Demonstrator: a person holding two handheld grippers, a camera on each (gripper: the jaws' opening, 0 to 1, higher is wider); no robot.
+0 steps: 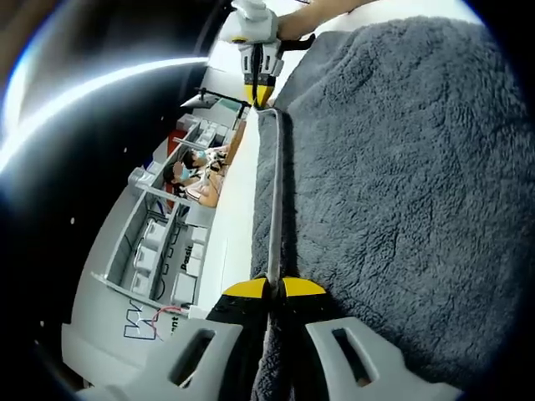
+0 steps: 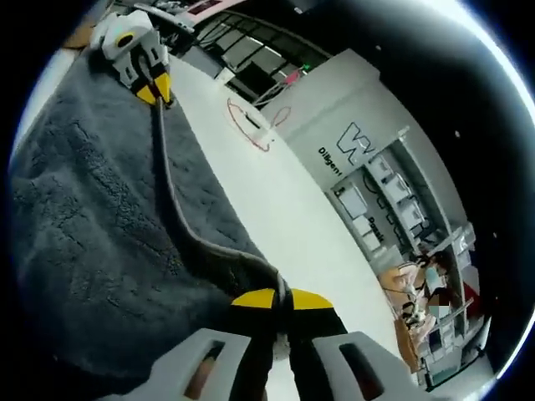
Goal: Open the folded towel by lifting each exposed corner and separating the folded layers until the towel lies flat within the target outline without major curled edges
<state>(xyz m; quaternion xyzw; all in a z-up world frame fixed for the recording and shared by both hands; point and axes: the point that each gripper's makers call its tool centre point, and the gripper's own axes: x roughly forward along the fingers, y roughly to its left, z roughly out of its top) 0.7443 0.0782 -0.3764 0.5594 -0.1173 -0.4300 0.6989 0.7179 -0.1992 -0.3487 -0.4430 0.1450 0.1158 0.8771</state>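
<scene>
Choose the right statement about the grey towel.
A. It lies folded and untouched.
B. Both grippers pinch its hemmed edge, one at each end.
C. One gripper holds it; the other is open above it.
B: the left gripper and the right gripper each have jaws closed on the towel hem.

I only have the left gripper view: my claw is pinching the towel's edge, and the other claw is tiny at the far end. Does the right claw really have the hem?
Observer: Yes. In the right gripper view the right claw is closed, with the gray towel's hem pinched between its yellow tips.
Operator: Does the hem run straight on that side?
Observer: No. It bends just ahead of the right claw, then runs on to the left claw.
Operator: Any marking on the table?
Observer: A thin red looped line lies on the white table beside the towel, apart from it.
</scene>
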